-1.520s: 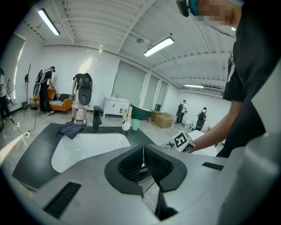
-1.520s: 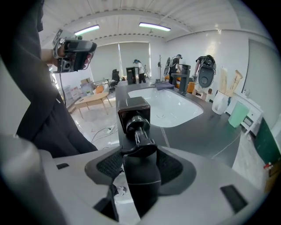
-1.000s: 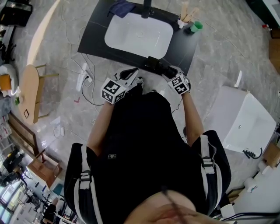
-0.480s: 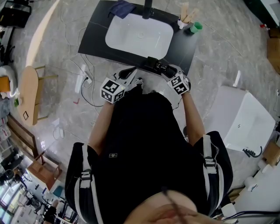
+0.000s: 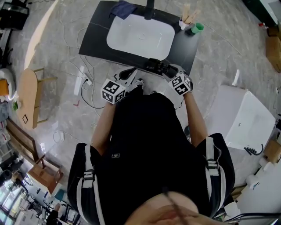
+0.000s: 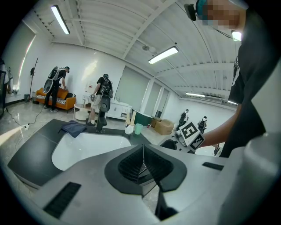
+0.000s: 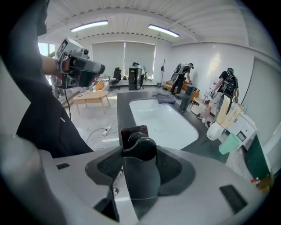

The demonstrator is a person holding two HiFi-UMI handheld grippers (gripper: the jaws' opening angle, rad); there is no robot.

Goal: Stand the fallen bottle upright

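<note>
Between the right gripper [image 7: 140, 156] jaws, clamped on both sides, dark bottle [image 7: 140, 176] with black cap pointing away, at the front edge of the black surface [image 5: 94, 37] before the white basin [image 5: 140, 34]; left gripper [image 6: 143, 163] jaws pressed together on nothing, near the same edge.

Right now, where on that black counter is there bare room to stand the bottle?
Bare counter lies left of the white basin, and right of it, nearer than the green cup. Far corners are crowded: blue cloth, cup, white holder.
</note>
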